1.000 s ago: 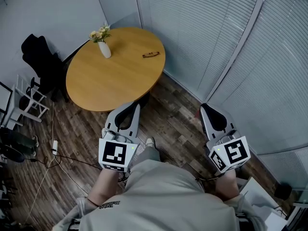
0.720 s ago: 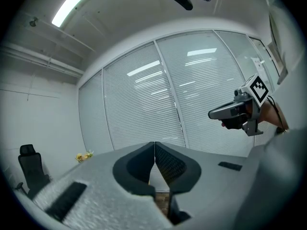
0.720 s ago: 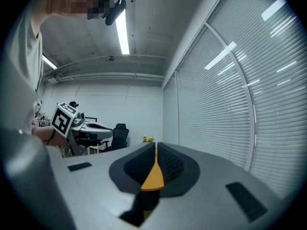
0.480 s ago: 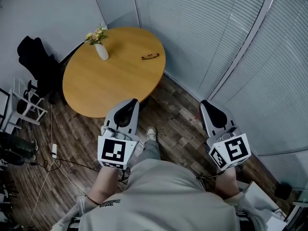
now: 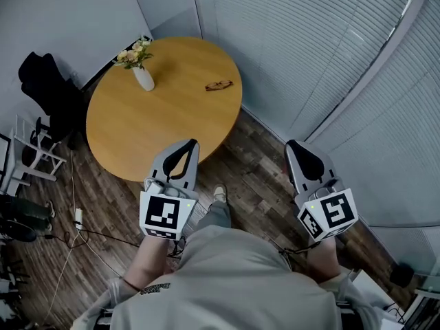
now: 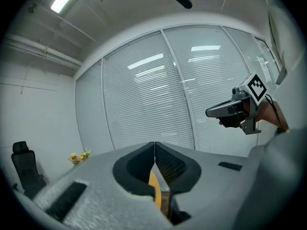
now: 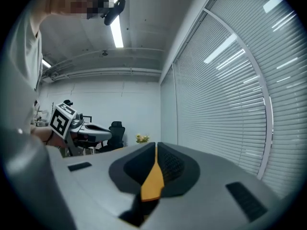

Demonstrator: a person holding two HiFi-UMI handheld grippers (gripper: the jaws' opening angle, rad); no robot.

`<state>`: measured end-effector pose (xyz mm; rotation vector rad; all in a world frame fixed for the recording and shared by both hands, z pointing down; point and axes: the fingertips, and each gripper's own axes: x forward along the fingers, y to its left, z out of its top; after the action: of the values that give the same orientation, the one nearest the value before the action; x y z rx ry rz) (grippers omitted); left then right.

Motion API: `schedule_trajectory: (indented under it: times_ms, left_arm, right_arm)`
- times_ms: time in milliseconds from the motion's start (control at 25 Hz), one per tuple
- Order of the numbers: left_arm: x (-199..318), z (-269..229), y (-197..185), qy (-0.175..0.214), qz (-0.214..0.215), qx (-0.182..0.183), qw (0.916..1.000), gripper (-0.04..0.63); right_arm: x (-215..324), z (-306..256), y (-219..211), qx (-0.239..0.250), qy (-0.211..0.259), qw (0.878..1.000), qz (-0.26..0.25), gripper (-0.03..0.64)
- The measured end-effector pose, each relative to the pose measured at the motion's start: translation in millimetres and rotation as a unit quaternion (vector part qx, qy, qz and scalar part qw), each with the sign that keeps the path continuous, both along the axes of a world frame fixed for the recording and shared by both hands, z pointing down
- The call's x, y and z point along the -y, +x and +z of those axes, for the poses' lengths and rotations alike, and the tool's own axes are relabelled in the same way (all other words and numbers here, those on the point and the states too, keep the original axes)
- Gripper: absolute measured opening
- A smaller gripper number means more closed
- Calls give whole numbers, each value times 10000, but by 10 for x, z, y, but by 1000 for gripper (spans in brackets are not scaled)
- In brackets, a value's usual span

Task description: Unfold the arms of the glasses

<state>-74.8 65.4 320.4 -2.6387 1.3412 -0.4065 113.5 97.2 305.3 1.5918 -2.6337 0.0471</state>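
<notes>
The folded glasses lie on the far right part of a round wooden table, seen in the head view. My left gripper hangs over the table's near edge, shut and holding nothing. My right gripper is held over the floor to the right of the table, also shut and holding nothing. Both are well short of the glasses. In the left gripper view the jaws meet at the tips, and the right gripper shows beside them. In the right gripper view the jaws stand together over a strip of the table.
A white vase of flowers stands on the table's far left. A black chair and a white rack are at the left, with cables and a power strip on the wooden floor. Blinds line the walls behind and to the right.
The person has stepped toward the table, which now sits nearer and larger in the head view. Both grippers came forward together, still shut; the left one now overlaps the table's edge.
</notes>
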Motion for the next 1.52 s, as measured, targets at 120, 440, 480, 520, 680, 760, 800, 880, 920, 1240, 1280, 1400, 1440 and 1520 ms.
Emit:
schedule_trajectory:
  times_ms: [120,440,480,520,680,760,800,880,920,1240,1280,1400,1440,1520]
  left_arm:
    - [277,17,-48,-77,53,4,10000,25]
    - [1077,87,-179,-185,248,25,9995,25]
    - [1172,96,-199,-201,279,27,9994,25]
    - [1266,102,-218,-216,312,29,9993,25]
    - [1585,98,-290,-211,437,48,9988,25]
    - [1707,93,-342,-209,468,36,9987,25]
    - [1764,90,-374,-210,476,23,9986,25]
    - [1883,92,-441,-213,479,3,9986,25]
    - [1945,100,-471,-215,478,-1,9986,25]
    - [2309,177,-557,-262,472,-61,9985,25]
    - [2330,181,-553,-267,477,-72,9985,25]
    - [2381,187,-525,-294,481,-92,9984,25]
    - [2393,186,-513,-306,477,-96,9983,25]
    - [2419,183,-488,-319,454,-91,9984,25]
  right_arm:
    - [280,-10,-82,-27,-64,10000,6,35]
    - [1036,-33,-258,-120,-172,9996,174,35]
    - [1128,-37,-282,-125,-181,9995,205,35]
    - [1220,-42,-307,-129,-186,9995,232,35]
    - [1553,-76,-416,-153,-167,9993,300,35]
    - [1680,-93,-470,-172,-167,9992,331,35]
    - [1738,-103,-499,-185,-167,9991,346,35]
    - [1859,-116,-563,-215,-162,9990,356,35]
    - [1923,-113,-595,-230,-161,9990,352,35]
    - [2312,-54,-723,-330,-248,9987,304,35]
    - [2341,-53,-723,-343,-249,9986,303,35]
    - [2414,-61,-707,-352,-261,9986,298,35]
    - [2433,-61,-698,-349,-270,9986,289,35]
    - [2473,-52,-674,-348,-292,9986,253,35]
